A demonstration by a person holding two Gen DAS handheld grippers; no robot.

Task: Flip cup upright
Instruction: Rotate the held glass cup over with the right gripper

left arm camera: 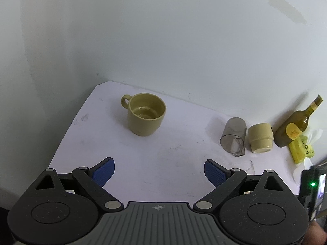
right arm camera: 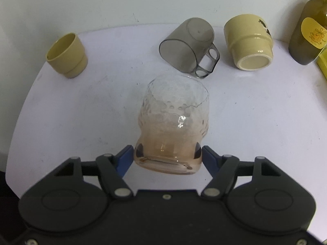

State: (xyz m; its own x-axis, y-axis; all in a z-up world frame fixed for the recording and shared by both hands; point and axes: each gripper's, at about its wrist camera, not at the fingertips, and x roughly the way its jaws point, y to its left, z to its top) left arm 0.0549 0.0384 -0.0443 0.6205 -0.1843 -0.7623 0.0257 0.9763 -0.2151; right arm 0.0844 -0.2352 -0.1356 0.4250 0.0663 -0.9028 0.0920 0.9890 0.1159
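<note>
In the right wrist view my right gripper (right arm camera: 168,156) is shut on the base of a clear dimpled glass (right arm camera: 175,118) with an amber tint, which points away from me above the white table (right arm camera: 81,112). Beyond it a smoky grey plastic cup (right arm camera: 188,47) with a handle lies on its side, and a cream cup (right arm camera: 249,45) lies on its side to its right. An olive mug (right arm camera: 67,55) stands upright at the far left. In the left wrist view my left gripper (left arm camera: 159,172) is open and empty, well short of the upright olive mug (left arm camera: 146,114).
A dark olive bottle (left arm camera: 294,124) with a yellow label stands at the table's right end by the wall, also in the right wrist view (right arm camera: 310,34). A yellow packet (left arm camera: 301,150) lies beside it. The wall runs close behind the table.
</note>
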